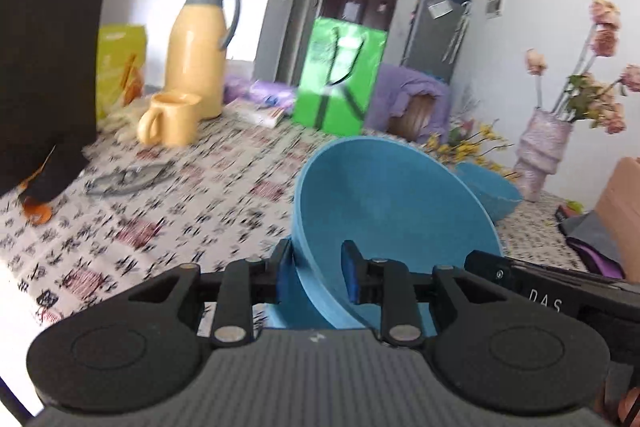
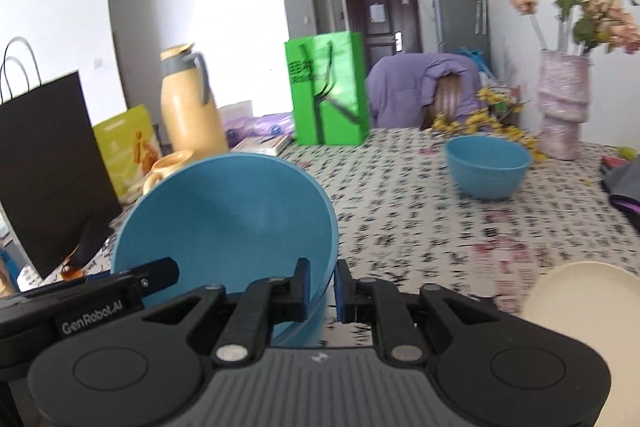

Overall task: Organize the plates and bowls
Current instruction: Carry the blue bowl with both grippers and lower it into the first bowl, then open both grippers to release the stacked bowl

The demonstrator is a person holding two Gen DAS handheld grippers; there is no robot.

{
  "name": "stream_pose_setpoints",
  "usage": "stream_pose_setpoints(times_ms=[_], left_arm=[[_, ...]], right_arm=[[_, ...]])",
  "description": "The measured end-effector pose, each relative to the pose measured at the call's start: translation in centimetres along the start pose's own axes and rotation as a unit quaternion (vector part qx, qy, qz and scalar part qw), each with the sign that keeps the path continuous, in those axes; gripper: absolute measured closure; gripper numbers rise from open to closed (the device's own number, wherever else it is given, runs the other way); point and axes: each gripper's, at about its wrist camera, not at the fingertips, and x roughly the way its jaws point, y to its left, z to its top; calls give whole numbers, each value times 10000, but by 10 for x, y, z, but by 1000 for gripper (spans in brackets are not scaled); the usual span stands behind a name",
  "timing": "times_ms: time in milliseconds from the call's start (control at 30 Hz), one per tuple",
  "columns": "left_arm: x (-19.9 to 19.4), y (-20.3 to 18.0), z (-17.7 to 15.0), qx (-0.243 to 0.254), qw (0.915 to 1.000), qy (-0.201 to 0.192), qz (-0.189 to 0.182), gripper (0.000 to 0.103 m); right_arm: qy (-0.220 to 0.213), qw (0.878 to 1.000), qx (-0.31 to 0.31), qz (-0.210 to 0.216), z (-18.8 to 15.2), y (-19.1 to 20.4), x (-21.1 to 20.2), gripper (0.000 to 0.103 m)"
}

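A blue bowl (image 1: 392, 203) hangs tilted above the patterned tablecloth (image 1: 180, 207), its inside facing me. My left gripper (image 1: 319, 273) straddles its left rim. The outer pad lies against the wall and a gap shows at the inner pad, so it is open. In the right wrist view the same bowl (image 2: 228, 219) has its right rim pinched in my right gripper (image 2: 322, 287), which is shut on it. A second blue bowl (image 2: 488, 167) stands upright on the table farther off. The edge of a cream plate (image 2: 580, 295) lies at the near right.
A yellow thermos jug (image 1: 196, 51) and mug (image 1: 168, 119) stand at the back left beside a black paper bag (image 1: 44, 67). A green bag (image 1: 340, 79) stands at the far edge, and a vase of flowers (image 2: 560, 107) at the right. Folded glasses (image 1: 124, 179) lie on the cloth.
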Motion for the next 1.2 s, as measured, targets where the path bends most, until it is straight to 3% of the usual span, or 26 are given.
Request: stream_pose_setpoints(times_ms=[167, 400, 833, 967, 1100, 1133, 1200], left_arm=[[13, 16, -5, -72, 9995, 317, -45, 77], [14, 20, -5, -132, 9987, 442, -221, 67], [2, 19, -8, -53, 9990, 361, -254, 67], [-10, 16, -12, 79, 9996, 190, -184, 59], [-31, 5, -20, 487, 9981, -343, -127, 55], [-38, 2, -22, 623, 9967, -501, -162, 52], [-51, -3, -28, 921, 9926, -734, -307, 35]], right_arm=[[247, 9997, 33, -3, -5, 8, 18, 89], [334, 9994, -45, -61, -6, 8, 22, 87], [184, 9998, -45, -6, -6, 2, 7, 82], [-19, 9999, -49, 86, -10, -1, -10, 78], [-247, 9992, -293, 82, -20, 2, -31, 71], [-328, 9987, -369, 88, -24, 3, -38, 69], [-520, 9974, -489, 88, -33, 4, -53, 58]])
